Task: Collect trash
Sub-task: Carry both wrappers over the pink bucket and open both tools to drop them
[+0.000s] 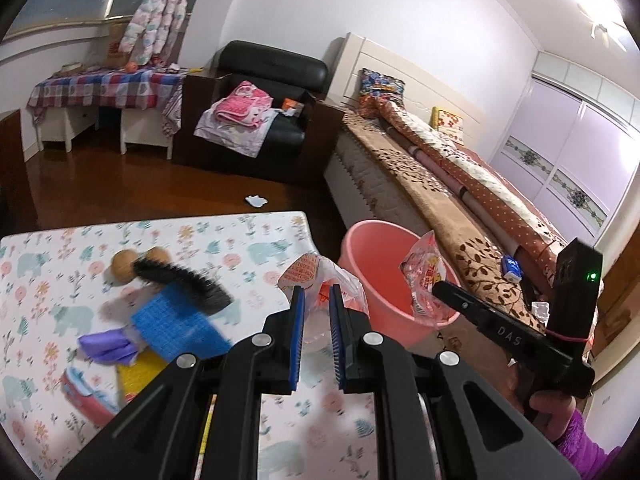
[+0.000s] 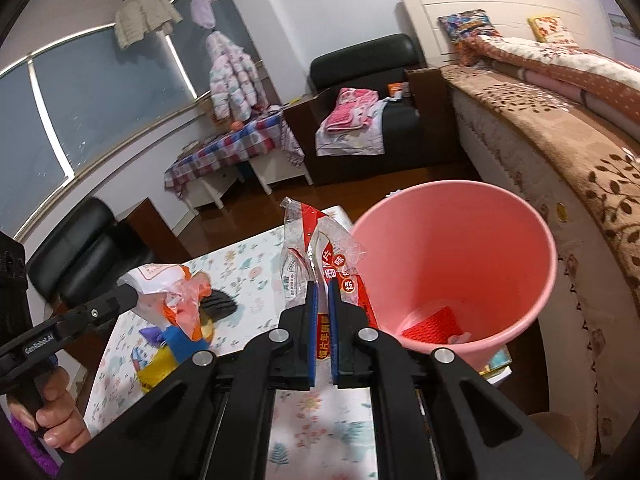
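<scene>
Pink bucket (image 2: 460,240) beside floral table (image 1: 248,240), red mesh scrap inside. Right gripper (image 2: 323,292) pinched on clear-red snack wrapper (image 2: 320,256) by the rim; left gripper (image 1: 317,296) clamped on orange-white bag (image 1: 316,276) over table edge. Best carried fully over the opening before releasing. Chinese print on wrapper; "DAS", "GenRobot.AI" on the tools.

A lived-in home bedroom is showing here: a made bed (image 1: 460,184) with patterned quilts and pillows is running along the white wall, a black armchair (image 1: 272,92) is holding folded clothes, a padded jacket (image 1: 158,12) is hanging by the window, and a sliding wardrobe (image 1: 576,152) is standing beyond.
</scene>
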A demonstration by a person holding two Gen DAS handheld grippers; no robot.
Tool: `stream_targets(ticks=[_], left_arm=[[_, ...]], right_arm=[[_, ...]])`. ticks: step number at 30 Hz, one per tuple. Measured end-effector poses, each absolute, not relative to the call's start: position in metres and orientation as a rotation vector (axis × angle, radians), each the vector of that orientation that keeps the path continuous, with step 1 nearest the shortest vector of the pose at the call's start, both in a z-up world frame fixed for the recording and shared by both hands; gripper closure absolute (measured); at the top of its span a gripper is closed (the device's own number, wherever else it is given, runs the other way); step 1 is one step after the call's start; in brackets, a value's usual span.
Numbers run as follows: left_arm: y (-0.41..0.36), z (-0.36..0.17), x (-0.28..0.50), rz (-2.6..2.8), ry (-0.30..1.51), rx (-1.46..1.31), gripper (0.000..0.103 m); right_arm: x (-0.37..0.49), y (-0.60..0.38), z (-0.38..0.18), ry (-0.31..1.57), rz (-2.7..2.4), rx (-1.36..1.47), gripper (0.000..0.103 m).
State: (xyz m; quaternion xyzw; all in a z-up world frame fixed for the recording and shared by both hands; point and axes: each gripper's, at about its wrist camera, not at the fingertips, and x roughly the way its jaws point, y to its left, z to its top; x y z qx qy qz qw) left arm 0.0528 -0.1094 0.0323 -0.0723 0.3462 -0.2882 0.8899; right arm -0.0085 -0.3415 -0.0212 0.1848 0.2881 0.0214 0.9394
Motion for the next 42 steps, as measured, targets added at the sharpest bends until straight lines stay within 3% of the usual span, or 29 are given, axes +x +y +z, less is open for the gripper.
stream_targets(ticks=[23, 39, 41, 42], left_arm=[[-0.26, 0.017, 0.083, -0.731, 0.762, -0.012, 0.091], [-0.295, -0.022, 0.099, -0.725, 0.841, 0.003, 0.091], [-0.295, -0.025, 0.099, -0.724, 0.845, 0.003, 0.084], [-0.295, -0.026, 0.099, -0.721, 0.845, 0.006, 0.076]], right_arm=[[-0.009, -0.419, -0.054, 0.562, -0.091, 0.496, 0.097], [0.001, -0.434, -0.073, 0.595, -0.125, 0.492, 0.097], [0.003, -0.434, -0.075, 0.599, -0.124, 0.492, 0.097], [0.003, -0.434, -0.075, 0.599, -0.124, 0.494, 0.097]])
